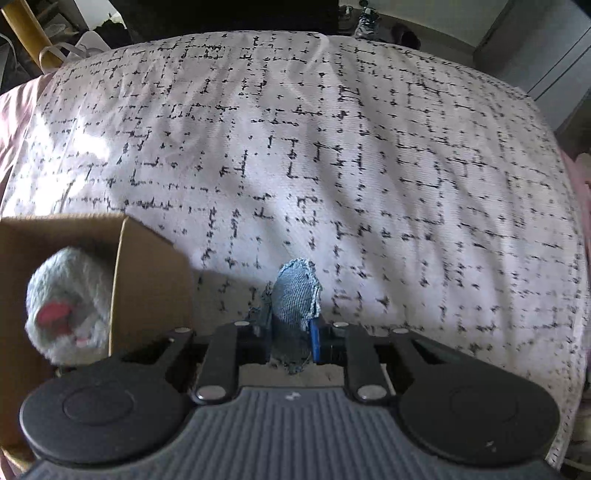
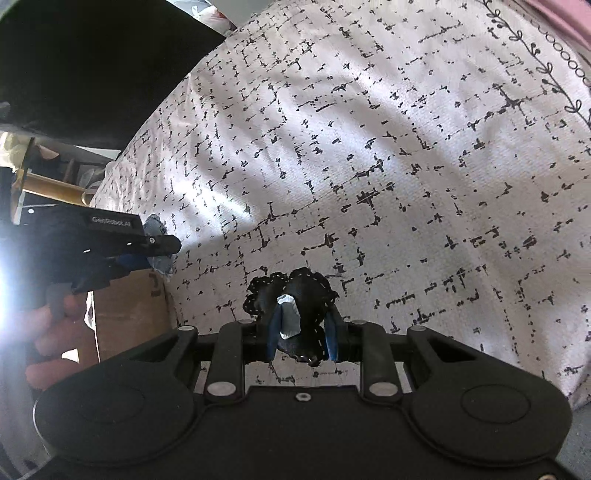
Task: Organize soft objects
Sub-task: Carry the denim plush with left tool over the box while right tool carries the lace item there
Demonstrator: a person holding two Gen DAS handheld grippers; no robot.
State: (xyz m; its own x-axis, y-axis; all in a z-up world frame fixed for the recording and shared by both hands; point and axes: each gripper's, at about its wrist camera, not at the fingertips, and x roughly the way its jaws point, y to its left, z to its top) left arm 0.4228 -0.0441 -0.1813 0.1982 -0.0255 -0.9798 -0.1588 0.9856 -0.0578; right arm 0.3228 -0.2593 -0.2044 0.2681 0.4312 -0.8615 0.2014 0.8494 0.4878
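Observation:
My left gripper [image 1: 291, 332] is shut on a small blue denim piece [image 1: 297, 293] that stands up between its fingers, lifted above the patterned bed cover. Left of it stands a brown cardboard box [image 1: 147, 280] holding a white fluffy toy [image 1: 68, 299] with a red spot. My right gripper [image 2: 301, 334] is shut on a black stitched fabric piece [image 2: 306, 295] with a grey tag, held over the cover. In the right wrist view the left gripper [image 2: 162, 245] shows at the left with the denim piece [image 2: 155, 229] in it, above the box [image 2: 129, 306].
The white bed cover [image 1: 332, 147] with black dashed lines fills both views. A wooden pole [image 1: 26, 33] and bags stand past the bed's far left. Shoes [image 1: 367, 22] lie on the floor beyond the far edge. A person's hand [image 2: 55, 328] grips the left tool.

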